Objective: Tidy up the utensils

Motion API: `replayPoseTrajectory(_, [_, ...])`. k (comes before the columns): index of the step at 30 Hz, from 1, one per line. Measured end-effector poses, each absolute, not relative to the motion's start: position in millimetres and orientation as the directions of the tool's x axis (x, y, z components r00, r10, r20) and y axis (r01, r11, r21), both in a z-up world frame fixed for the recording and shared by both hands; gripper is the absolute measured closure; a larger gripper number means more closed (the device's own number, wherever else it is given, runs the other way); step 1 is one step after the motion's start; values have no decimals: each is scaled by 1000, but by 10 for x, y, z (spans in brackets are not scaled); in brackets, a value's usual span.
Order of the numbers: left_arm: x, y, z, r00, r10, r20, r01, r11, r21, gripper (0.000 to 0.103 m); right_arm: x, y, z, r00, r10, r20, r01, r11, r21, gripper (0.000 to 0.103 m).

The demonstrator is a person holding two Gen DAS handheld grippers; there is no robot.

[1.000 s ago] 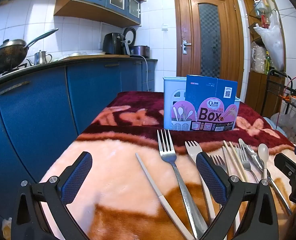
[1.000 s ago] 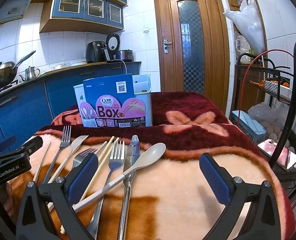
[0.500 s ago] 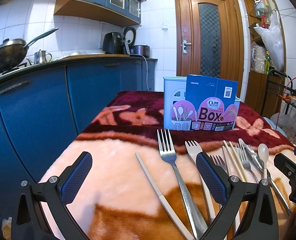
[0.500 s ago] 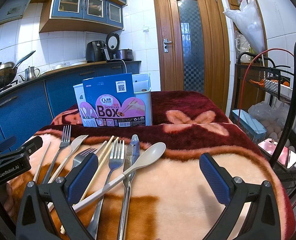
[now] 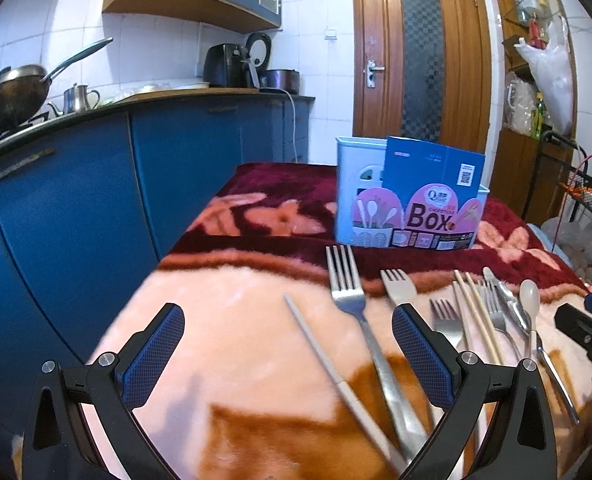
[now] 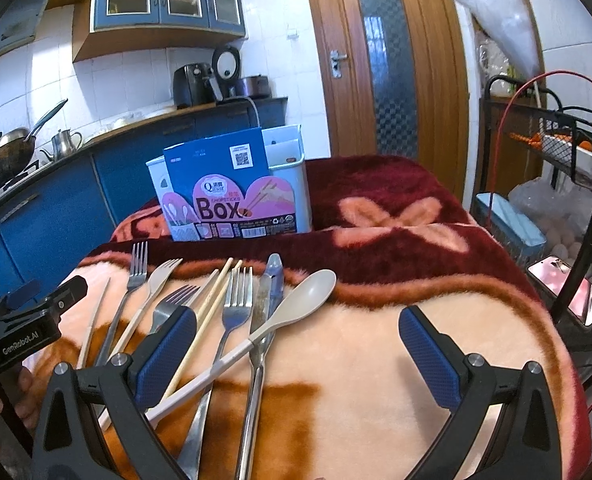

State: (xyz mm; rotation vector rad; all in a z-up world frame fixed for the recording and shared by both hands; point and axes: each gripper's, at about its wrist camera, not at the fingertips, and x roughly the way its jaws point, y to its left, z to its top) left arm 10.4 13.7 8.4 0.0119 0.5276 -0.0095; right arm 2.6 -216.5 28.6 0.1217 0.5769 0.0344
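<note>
Several utensils lie in a row on the pink and maroon blanket: a pale chopstick, a steel fork, a beige fork, wooden chopsticks, more steel forks, a knife and a beige spoon. A light blue utensil box with a "Box" card stands behind them. My left gripper is open and empty above the chopstick and fork handles. My right gripper is open and empty over the spoon and knife handles.
Blue kitchen cabinets with a wok and kettle run along the left. A wooden door is behind. A wire rack, a phone and a blue container sit off the table's right edge.
</note>
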Motion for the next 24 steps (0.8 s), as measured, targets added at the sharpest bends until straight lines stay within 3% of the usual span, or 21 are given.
replayPoseTrajectory(9, [328, 348, 184, 788, 25, -616, 4, 999, 46, 0, 221, -2245, 453, 731, 141, -668, -46, 986, 159, 0])
replayPoseTrajectory(13, [465, 376, 164, 717, -30, -697, 42, 999, 0, 4, 342, -2269, 462, 665, 162, -729, -50, 984, 172, 11])
replayPoseTrajectory(24, [678, 204, 2, 558, -135, -819, 133, 988, -72, 36, 656, -2341, 313, 525, 234, -818, -5, 962, 273, 37])
